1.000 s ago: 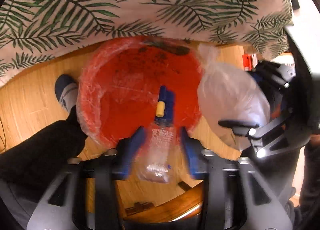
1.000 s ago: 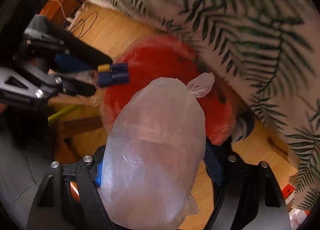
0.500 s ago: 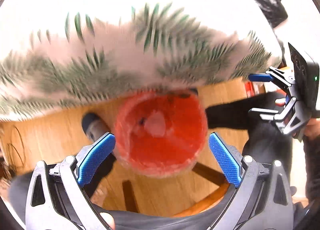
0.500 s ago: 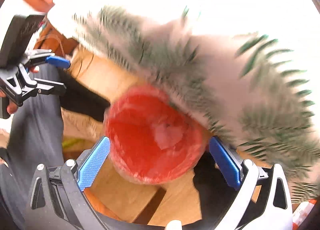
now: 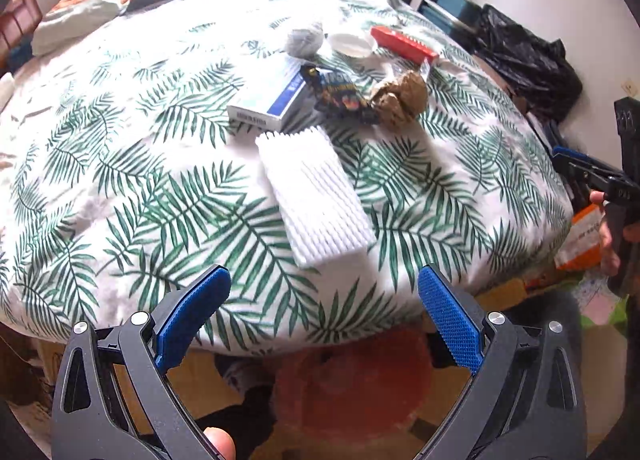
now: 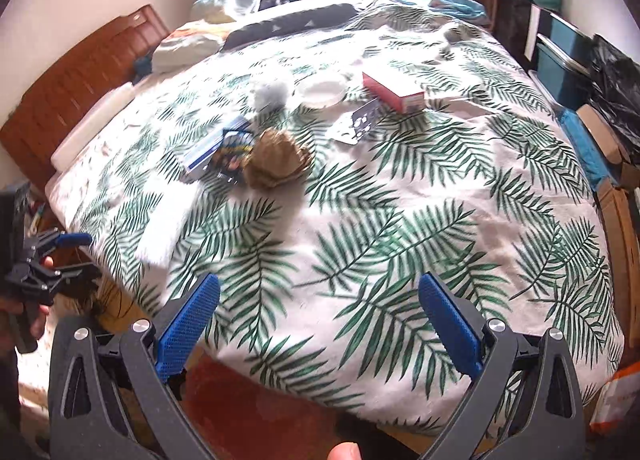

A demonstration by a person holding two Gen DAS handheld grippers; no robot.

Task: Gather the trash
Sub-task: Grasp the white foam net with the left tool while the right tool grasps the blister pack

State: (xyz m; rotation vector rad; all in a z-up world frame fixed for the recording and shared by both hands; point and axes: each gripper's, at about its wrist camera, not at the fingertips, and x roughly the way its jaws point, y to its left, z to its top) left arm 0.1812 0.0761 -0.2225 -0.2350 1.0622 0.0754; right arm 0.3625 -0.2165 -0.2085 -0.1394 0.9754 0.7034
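Note:
Trash lies on the fern-print bed cover (image 5: pixel 160 188): a white foam net sleeve (image 5: pixel 316 196), a blue-and-white box (image 5: pixel 268 100), a dark snack wrapper (image 5: pixel 340 94), crumpled brown paper (image 5: pixel 400 98) and a red box (image 5: pixel 402 44). The right wrist view shows the brown paper (image 6: pixel 278 162), the wrapper (image 6: pixel 234 152), a silver blister pack (image 6: pixel 358 124) and the red box (image 6: pixel 394 90). My left gripper (image 5: pixel 322 284) and right gripper (image 6: pixel 320 288) hang open and empty over the bed's near edge. Below them stands the red bin (image 5: pixel 352 388), blurred.
A white bowl (image 6: pixel 322 92) and a grey ball (image 6: pixel 270 94) lie further back, with pillows (image 6: pixel 240 0) behind. The wooden bed frame (image 6: pixel 80 92) is on the left. Black bags (image 5: pixel 524 56) and boxes (image 6: pixel 608 164) crowd the right side.
The left gripper let go of a plastic bottle and the right of a clear bag over the red bin. Both opened wide and rose from the bin to above the bed.

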